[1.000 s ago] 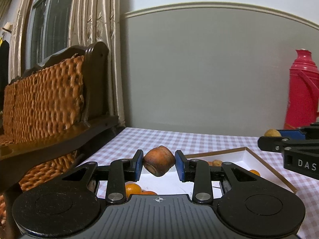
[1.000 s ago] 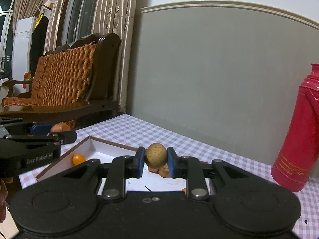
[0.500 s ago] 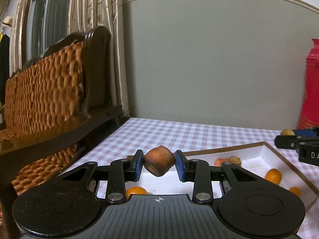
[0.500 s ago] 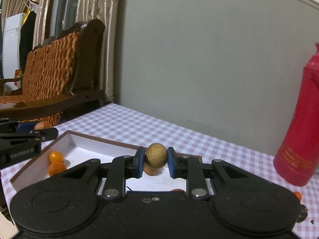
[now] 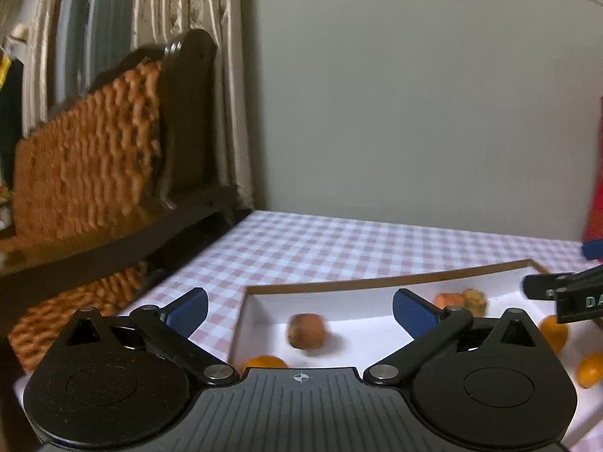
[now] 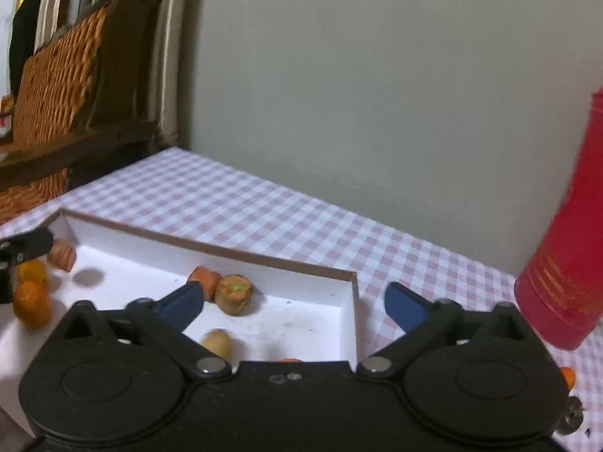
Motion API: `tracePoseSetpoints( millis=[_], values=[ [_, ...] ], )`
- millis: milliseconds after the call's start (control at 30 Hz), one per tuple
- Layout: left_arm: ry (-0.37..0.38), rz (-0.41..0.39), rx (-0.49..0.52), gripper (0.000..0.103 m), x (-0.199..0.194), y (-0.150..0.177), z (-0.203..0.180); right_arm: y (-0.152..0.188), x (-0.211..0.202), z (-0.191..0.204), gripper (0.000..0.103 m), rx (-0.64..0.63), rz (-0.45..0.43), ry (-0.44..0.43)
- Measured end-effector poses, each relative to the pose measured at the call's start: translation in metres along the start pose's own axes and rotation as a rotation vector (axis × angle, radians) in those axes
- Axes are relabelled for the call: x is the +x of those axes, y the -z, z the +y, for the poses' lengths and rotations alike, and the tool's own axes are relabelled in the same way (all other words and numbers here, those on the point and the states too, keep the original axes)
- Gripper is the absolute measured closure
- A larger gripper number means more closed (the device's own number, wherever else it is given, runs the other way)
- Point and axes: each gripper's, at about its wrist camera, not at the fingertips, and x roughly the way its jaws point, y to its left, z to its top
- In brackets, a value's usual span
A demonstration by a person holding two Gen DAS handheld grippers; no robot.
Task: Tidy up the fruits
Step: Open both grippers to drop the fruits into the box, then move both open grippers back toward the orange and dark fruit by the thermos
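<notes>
Left wrist view: the left gripper [image 5: 299,307] is standing wide apart, its jaws having just been opening, and the brown fruit [image 5: 306,330] it was clamping a moment ago is now dropping, blurred, into the white box [image 5: 377,284] just ahead between the fingers. Lettering "DA" is showing on the other gripper, off to the right.

Right wrist view: the right gripper [image 6: 292,307] is likewise spreading open and empty; its yellowish fruit [image 6: 218,343] is lying in the box just below its left finger. Both fruits are landing inside, so this delivery looks done. The red flask [image 6: 565,256] to the right is carrying gold writing too blurred to read.
</notes>
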Motion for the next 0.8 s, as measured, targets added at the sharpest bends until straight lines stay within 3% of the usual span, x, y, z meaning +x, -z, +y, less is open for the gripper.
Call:
tracePoseSetpoints(
  millis=[300,567,800],
  values=[
    [-0.005,-0.003,0.018,0.0,-0.003,0.002,-0.002,0.004,-0.006,0.003,0.006,0.015,-0.019,-0.025],
    [-0.035,-0.016,0.055,0.0,-0.039,0.002,-0.011,0.007,-0.037,-0.003,0.006,0.045,-0.049,-0.01],
    [-0.009,-0.077,0.048,0.0,-0.07,-0.001,-0.024,0.022,-0.07,-0.007,0.006,0.029,-0.081,0.017]
  ],
)
